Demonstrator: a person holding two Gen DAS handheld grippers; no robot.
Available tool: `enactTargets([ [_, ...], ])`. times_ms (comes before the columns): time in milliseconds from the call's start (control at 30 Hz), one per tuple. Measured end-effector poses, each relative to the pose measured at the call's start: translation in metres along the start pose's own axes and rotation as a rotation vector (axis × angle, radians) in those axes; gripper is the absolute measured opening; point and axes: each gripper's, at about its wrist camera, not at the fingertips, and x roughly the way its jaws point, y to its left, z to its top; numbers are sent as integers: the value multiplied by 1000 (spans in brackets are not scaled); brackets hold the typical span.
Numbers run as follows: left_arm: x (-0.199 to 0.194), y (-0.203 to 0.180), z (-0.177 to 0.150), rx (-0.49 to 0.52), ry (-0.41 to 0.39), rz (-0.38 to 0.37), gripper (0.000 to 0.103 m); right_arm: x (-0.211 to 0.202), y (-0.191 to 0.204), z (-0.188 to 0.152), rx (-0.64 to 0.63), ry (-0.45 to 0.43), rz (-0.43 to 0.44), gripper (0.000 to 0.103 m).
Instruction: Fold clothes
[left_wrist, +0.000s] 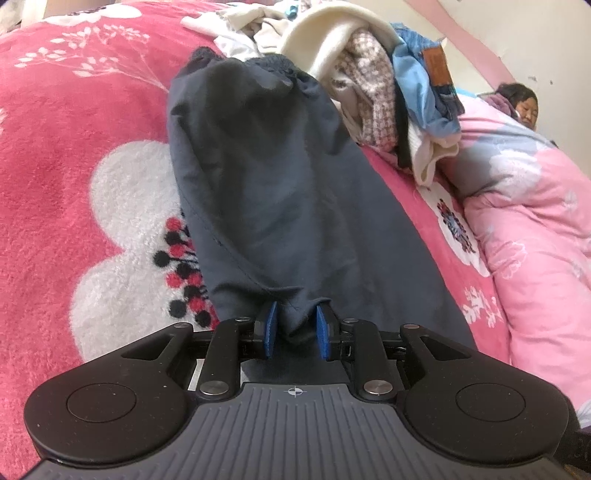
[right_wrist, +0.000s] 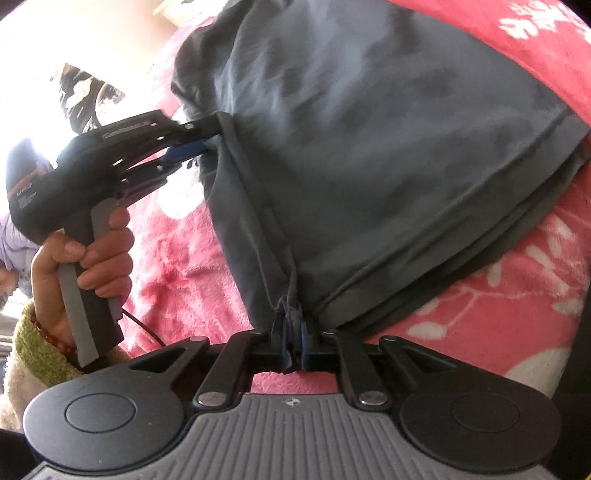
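Clothes pile: left wrist view only.

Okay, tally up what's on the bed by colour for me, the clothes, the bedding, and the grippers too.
Dark grey garment: 1
Loose pile of mixed clothes, pieces too tangled to count: 1
Red flowered blanket: 1
Pink quilt: 1
Black grippers, left gripper and right gripper, both clamped on the garment: 2
Total: 6

- The left wrist view looks down along its left hand-held gripper, close over the dark trousers on the bed's pink blanket.
- The right wrist view sits just as near, tilted over the same trousers.
- Both views share trousers and blanket; the right one also shows the left hand-held gripper.
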Motion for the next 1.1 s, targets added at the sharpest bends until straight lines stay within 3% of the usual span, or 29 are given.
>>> enactTargets([
  [167,-8,8,7,-13,-28,-14,22,-1,-9,2,59,10,28,8],
  [433,-24,-7,12,60,-134,-66,23,2,-12,3,78,17,35,8],
  [767,-36,-11,24,75,-177,-97,23,2,-9,2,72,17,33,8],
  [933,-61,-8,-11,168,-134,-12,23,3,-8,3,65,18,32,8],
  [1100,-57,-18,-64,204,-44,-34,23,2,-5,3,43,13,21,8],
])
